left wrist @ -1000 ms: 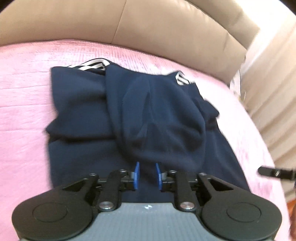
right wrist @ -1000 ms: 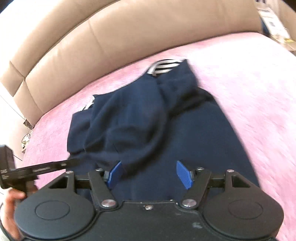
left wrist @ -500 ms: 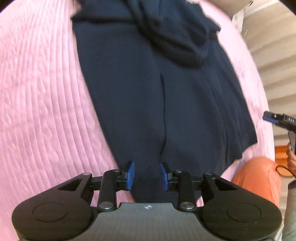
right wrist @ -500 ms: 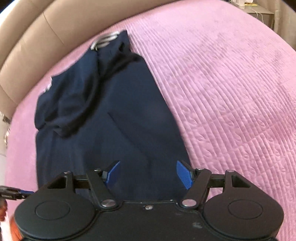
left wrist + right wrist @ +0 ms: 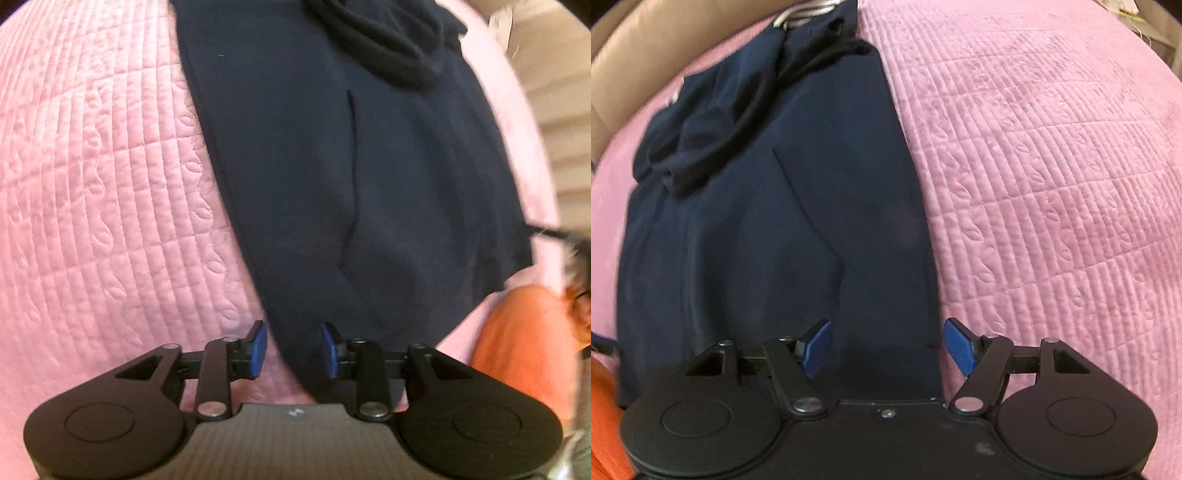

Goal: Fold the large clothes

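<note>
The dark navy hooded garment (image 5: 362,177) lies flat on the pink quilted bedspread (image 5: 103,192), stretching lengthwise straight away from both tongs, hood and bunched sleeves at the far end, hem at the near end just under the blue pads. The left gripper (image 5: 291,349) hangs over the near left corner of the hem: its fingers stand apart, one over bare quilt, the other over cloth, so the garment's side edge runs between them. The right gripper (image 5: 886,345) sits likewise at the near right corner, spread wider, the cloth's right edge just inside its outer finger. Neither holds anything yet. Each hand looks about equally close to its own corner, so I'd guess the hem gets pinched and carried up toward the hood. Beyond the bed is a tan padded headboard (image 5: 639,62); something orange (image 5: 517,350) sits beside the hem.
</note>
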`<state>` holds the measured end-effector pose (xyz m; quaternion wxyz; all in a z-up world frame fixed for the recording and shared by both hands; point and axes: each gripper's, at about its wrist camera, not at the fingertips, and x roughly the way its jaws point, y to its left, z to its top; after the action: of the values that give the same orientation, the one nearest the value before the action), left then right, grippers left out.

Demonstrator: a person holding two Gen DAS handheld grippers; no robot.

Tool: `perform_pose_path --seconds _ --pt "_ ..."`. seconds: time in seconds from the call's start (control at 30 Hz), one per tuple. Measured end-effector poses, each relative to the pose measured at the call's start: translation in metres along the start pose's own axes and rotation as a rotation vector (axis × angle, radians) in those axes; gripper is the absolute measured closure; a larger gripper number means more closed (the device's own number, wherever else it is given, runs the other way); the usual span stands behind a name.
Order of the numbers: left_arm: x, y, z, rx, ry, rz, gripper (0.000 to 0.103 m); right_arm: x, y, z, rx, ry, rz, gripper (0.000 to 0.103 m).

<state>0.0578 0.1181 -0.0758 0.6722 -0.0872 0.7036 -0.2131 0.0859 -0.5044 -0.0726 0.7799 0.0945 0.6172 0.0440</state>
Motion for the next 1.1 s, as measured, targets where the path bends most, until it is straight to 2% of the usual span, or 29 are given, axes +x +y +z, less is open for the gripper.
perform_pose_path --seconds 0.07,0.1,0.23,0.43,0.5,0.53,0.57,0.6,0.63,0.67,0.7,0.77,0.87,0.9,0.97,1.1 --pt "0.001 0.005 -0.002 -0.033 0.016 0.008 0.050 0.003 -0.003 -0.002 -0.010 0.019 -0.023 0.023" --pt "-0.001 0.010 -0.003 -0.039 0.025 0.009 0.050 0.005 -0.006 -0.003 -0.005 0.030 -0.026 0.023" --pt "0.007 0.010 -0.002 -0.044 0.102 0.015 0.044 0.006 -0.015 -0.009 0.028 0.056 0.036 0.023" --pt "0.034 -0.014 0.007 -0.044 0.161 0.029 0.045 0.006 -0.016 -0.019 -0.003 0.078 0.068 0.021" --pt "0.039 -0.023 0.008 -0.043 0.149 0.047 0.059 0.005 -0.012 -0.024 -0.025 0.056 0.061 0.020" --pt "0.041 -0.026 0.009 -0.036 0.137 0.051 0.066 0.005 -0.009 -0.026 -0.043 0.047 0.057 0.024" --pt "0.042 -0.028 0.009 -0.026 0.113 0.048 0.088 0.003 -0.006 -0.028 -0.062 0.039 0.062 0.040" --pt "0.043 -0.035 0.008 -0.025 0.086 0.037 0.095 0.001 -0.003 -0.030 -0.078 0.031 0.074 0.057" --pt "0.042 -0.039 0.007 -0.034 0.054 0.017 0.095 -0.001 -0.002 -0.029 -0.076 0.023 0.085 0.062" --pt "0.035 -0.040 0.006 -0.048 0.009 -0.015 0.096 -0.004 -0.002 -0.028 -0.066 0.014 0.092 0.076" --pt "0.026 -0.040 0.005 -0.066 -0.047 -0.071 0.096 -0.009 -0.004 -0.026 -0.047 0.002 0.113 0.083" --pt "0.005 -0.033 0.001 -0.119 -0.155 -0.170 0.096 -0.027 -0.008 -0.021 -0.011 -0.062 0.183 0.085" --pt "-0.016 -0.024 -0.006 -0.165 -0.274 -0.245 0.096 -0.059 -0.013 -0.013 0.046 -0.180 0.290 0.086" --pt "-0.017 -0.022 -0.007 -0.174 -0.278 -0.249 0.096 -0.064 -0.014 -0.011 0.058 -0.197 0.305 0.086" --pt "-0.010 -0.015 -0.007 -0.195 -0.238 -0.231 0.095 -0.062 -0.010 -0.008 0.061 -0.188 0.280 0.086" --pt "0.020 -0.010 -0.011 -0.241 -0.112 -0.196 0.094 -0.037 -0.006 -0.013 0.041 -0.096 0.225 0.086"
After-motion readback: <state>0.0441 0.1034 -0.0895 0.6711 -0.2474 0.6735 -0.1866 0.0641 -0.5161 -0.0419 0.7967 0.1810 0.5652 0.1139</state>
